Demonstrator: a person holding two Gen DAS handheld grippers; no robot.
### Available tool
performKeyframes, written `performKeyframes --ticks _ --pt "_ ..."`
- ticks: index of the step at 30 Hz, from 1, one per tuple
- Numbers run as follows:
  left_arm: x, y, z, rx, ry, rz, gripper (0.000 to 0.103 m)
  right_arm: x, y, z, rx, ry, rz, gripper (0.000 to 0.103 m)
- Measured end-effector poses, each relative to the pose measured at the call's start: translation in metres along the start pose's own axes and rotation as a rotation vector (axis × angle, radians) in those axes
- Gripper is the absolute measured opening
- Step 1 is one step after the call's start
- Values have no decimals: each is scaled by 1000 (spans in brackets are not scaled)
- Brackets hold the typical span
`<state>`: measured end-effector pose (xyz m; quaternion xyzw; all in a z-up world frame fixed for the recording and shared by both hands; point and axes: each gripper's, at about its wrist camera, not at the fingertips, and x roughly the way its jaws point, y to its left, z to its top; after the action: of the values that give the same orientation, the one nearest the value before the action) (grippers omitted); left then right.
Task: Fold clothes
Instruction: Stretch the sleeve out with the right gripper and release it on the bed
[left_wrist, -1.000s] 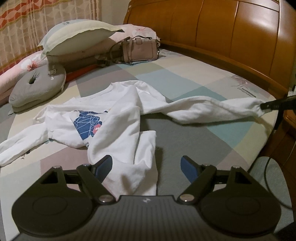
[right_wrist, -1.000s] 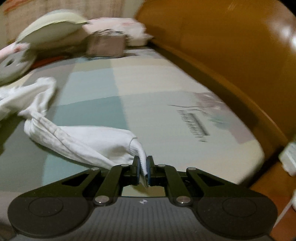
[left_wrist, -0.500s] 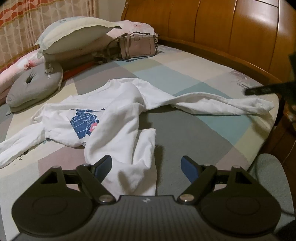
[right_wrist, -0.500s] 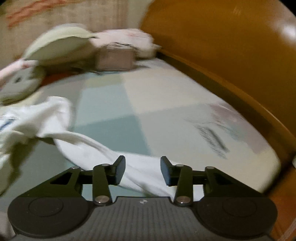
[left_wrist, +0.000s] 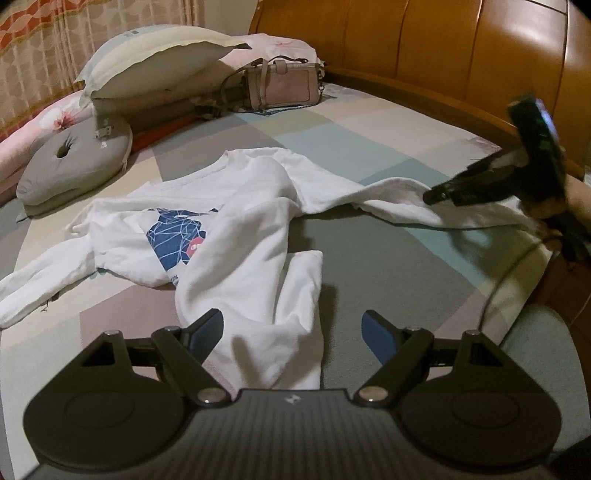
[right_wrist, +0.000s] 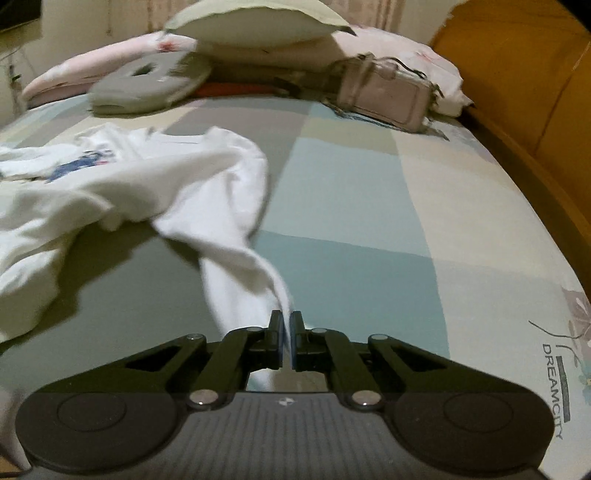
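Note:
A white long-sleeved shirt (left_wrist: 240, 236) with a blue print lies crumpled on the checked bed sheet (left_wrist: 369, 266). My left gripper (left_wrist: 291, 325) hovers open over the shirt's near hem, with fabric below the gap but not pinched. One sleeve (left_wrist: 399, 192) stretches to the right, where my right gripper (left_wrist: 428, 197) meets it. In the right wrist view the right gripper (right_wrist: 285, 321) has its jaws closing tight, pads pressed on a fold of that sleeve (right_wrist: 240, 266), which rises off the sheet to them.
A cream pillow (left_wrist: 159, 55), a grey ring cushion (left_wrist: 74, 162) and a pink handbag (left_wrist: 280, 86) sit at the bed's far end. A wooden headboard (left_wrist: 443, 55) runs along the right. A dark cable (left_wrist: 509, 273) hangs off the bed's right edge.
The right gripper let go of the sleeve's end, opened, moved left along the sleeve and shut on it again. The sleeve now lies slacker. The left gripper stayed put.

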<state>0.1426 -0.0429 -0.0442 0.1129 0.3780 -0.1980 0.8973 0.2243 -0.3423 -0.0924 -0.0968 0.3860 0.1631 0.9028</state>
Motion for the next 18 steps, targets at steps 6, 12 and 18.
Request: performKeyframes --ticks 6,12,18 --pt "7 -8 0 17 3 -33 82 -10 47 -20 -67 59 146 7" --pt "9 -4 -2 4 3 -46 83 -20 56 -12 -102 44 214 30" --pt "13 1 0 -13 -10 -55 83 -17 14 19 -4 -64 161 44"
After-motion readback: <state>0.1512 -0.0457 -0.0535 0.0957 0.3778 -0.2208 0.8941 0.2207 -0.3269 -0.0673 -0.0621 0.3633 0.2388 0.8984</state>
